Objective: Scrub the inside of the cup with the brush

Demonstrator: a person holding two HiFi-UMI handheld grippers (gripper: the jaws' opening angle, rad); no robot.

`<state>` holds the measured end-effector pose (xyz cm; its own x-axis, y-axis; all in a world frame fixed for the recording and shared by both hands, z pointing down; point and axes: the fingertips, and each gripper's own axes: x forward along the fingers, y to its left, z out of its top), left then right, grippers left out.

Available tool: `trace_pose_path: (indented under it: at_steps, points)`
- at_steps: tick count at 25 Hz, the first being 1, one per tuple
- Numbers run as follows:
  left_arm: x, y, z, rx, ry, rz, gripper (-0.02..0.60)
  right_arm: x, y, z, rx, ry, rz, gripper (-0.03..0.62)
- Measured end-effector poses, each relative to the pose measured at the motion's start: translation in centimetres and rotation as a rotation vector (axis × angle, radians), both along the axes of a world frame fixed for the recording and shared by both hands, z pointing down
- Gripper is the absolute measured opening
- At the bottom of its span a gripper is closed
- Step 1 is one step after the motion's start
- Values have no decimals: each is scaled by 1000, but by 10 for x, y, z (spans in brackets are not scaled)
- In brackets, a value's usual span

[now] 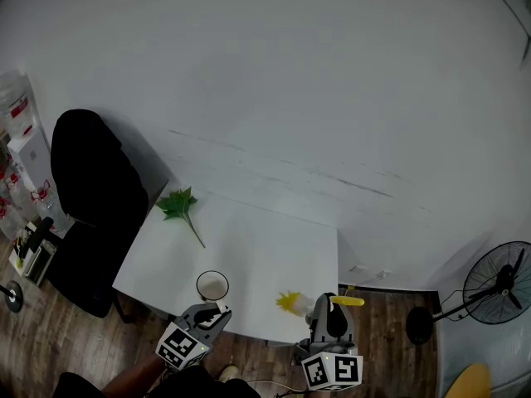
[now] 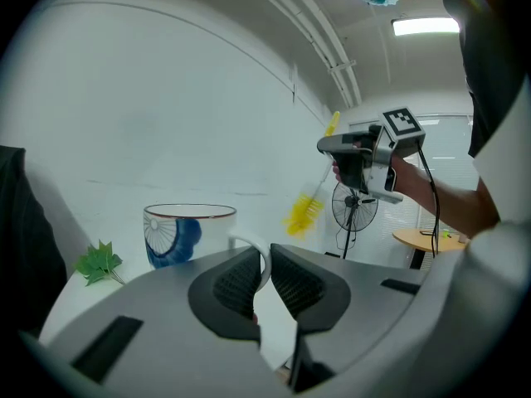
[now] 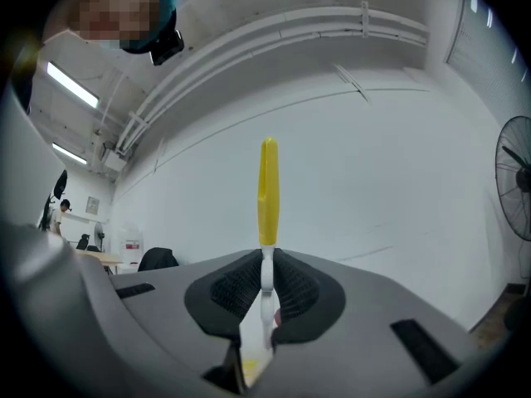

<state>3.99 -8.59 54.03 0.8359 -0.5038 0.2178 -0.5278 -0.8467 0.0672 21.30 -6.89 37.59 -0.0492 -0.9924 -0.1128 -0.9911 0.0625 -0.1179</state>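
Our right gripper [image 3: 266, 287] clamps the brush [image 3: 268, 191] by its white shank, right of the cup [image 1: 212, 285], long axis tilted with yellow bristles low and pointing left, handle tip up-right, while our left gripper [image 2: 260, 274] pinches that upright cup's handle at the near edge of the table [image 1: 249, 239].

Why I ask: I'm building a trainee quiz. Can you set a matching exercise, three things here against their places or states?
1. white cup with blue pattern
2. yellow-handled brush with yellow bristles
3. green leafy sprig

A. clamped in the right gripper, in the air
B. lying at the white table's far left corner
C. handle pinched by the left gripper

Pairs: 1-C, 2-A, 3-B.
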Motion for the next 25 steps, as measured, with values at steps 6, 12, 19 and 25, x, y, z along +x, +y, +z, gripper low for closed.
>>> trace_pose_path:
  at_steps: [6,12,19,25]
  points:
    - [10,9,3,1,-1,37,51,-35,-8,-47,84,3,-111,51]
    - [21,14,16,1,-20,80,52,-68,-17,-59,111,-3,-201,49]
    - [29,17,24,-17,-31,107,52,-102,-19,-58,110,-28,-296,49]
    - [33,18,28,-23,-42,132,52,-122,-20,-54,100,-44,-353,49]
